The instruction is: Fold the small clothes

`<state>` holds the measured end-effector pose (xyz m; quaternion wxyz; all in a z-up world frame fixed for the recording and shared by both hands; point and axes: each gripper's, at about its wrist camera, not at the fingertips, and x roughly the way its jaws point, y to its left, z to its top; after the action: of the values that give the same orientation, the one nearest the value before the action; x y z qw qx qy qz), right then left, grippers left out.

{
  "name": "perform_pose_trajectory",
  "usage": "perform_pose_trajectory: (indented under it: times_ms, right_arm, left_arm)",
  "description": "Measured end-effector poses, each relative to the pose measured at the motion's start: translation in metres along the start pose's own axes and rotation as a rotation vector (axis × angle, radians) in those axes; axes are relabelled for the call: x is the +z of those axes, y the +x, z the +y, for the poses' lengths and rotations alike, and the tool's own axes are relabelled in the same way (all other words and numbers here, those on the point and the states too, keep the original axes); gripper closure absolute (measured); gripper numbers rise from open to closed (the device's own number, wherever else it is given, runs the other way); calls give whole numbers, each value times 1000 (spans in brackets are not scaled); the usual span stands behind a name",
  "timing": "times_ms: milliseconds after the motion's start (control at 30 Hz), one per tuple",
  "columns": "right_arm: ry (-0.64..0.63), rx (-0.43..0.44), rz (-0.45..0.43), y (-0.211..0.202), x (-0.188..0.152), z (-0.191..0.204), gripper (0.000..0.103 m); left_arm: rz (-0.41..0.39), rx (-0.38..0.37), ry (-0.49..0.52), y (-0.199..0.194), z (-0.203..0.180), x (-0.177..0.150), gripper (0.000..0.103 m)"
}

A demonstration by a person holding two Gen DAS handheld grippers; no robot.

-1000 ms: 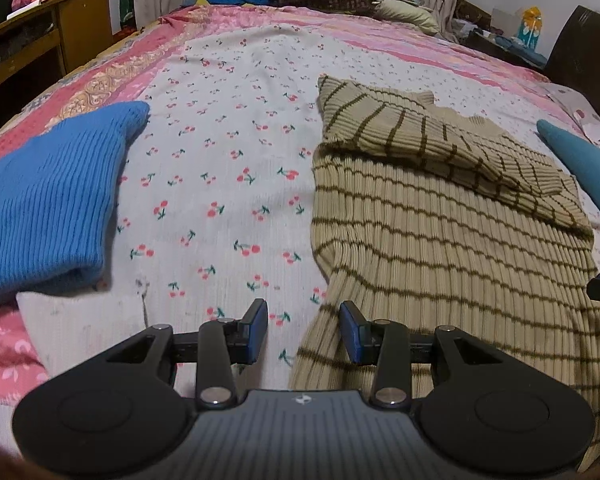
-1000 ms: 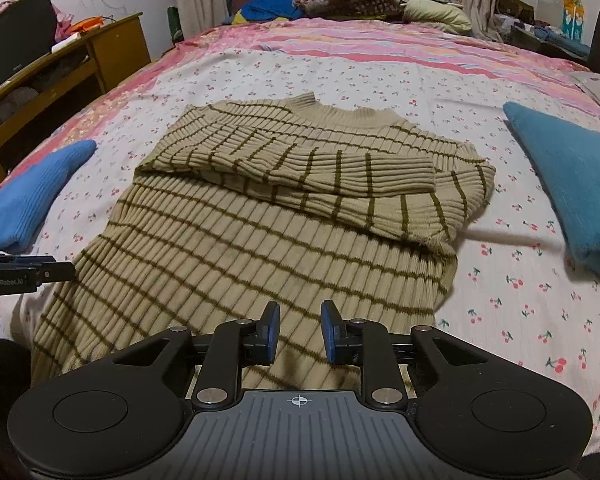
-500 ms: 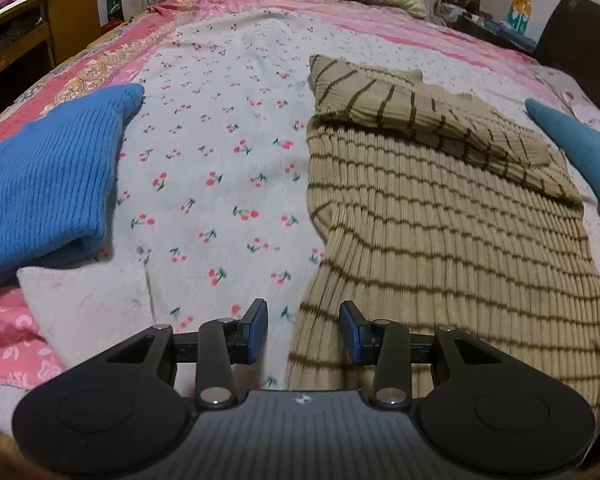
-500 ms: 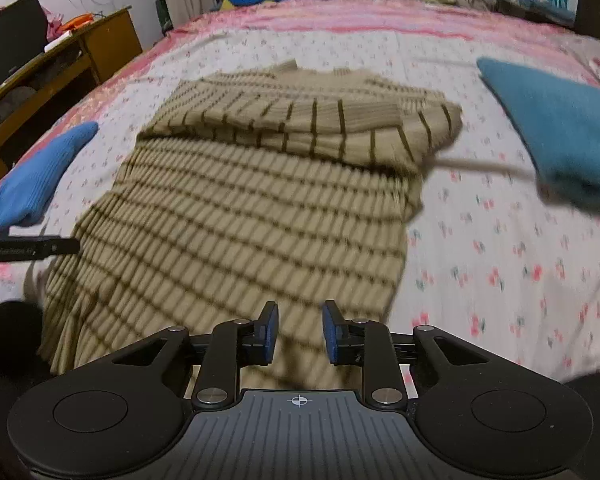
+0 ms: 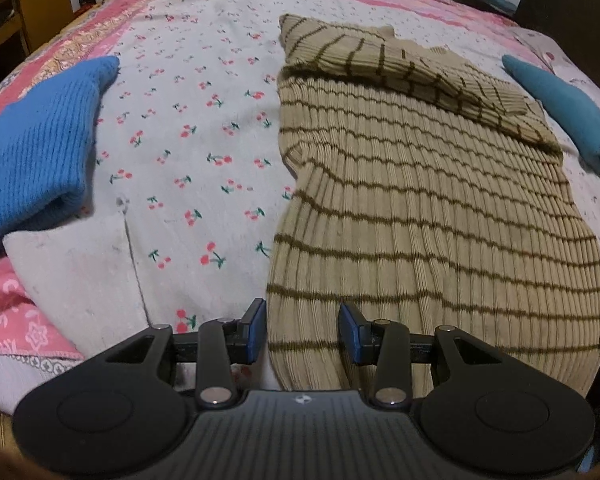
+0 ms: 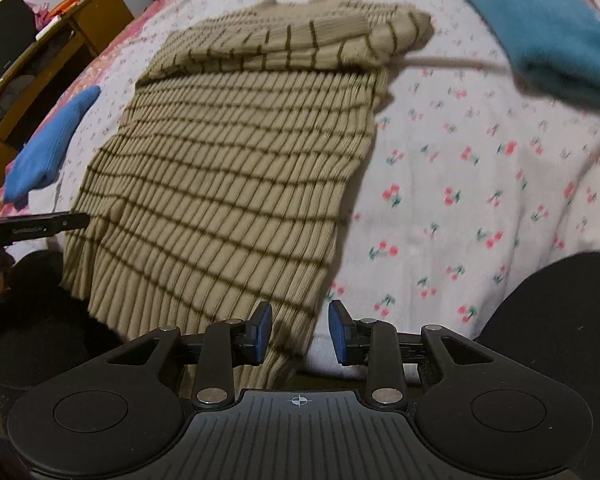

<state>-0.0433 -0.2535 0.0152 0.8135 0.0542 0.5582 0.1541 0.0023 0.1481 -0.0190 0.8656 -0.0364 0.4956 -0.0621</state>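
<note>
On the cherry-print bedspread [image 5: 204, 128], centre: one beige ribbed sweater with brown stripes [image 5: 428, 208], sleeves folded across its far end. At its near-left hem corner I hold my left gripper [image 5: 302, 330] partly open; at near-right my right gripper [image 6: 298, 332], jaws just widening, hem between, unpinched. Far left: folded blue knit [image 5: 32, 152].

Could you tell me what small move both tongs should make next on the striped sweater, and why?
Probably lower both onto the hem and close. The left tongs and the right tongs each stand open over a bottom corner of the striped sweater, pads not pressing; the right jaws have just been opening. Its sleeves are already folded in, so the hem likely goes up next.
</note>
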Motion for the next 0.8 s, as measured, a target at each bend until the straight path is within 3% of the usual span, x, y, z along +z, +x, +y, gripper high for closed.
perform_pose_trajectory:
  times_ms: [167, 500, 567, 667, 800]
  right_arm:
    - [-12, 42, 66, 16, -2, 5, 70]
    - [12, 74, 63, 17, -1, 2, 69]
    - [21, 87, 59, 17, -1, 0, 72]
    - [34, 101, 53, 15, -1, -2, 86]
    - [75, 146, 26, 10, -1, -9, 97]
  left_arm:
    - [28, -3, 6, 3, 0, -1, 57]
    - [70, -6, 23, 3, -4, -9, 58]
    - [69, -10, 11, 3, -3, -9, 61]
    - [69, -40, -5, 0, -2, -9, 79]
    - [52, -72, -27, -6, -2, -11, 84]
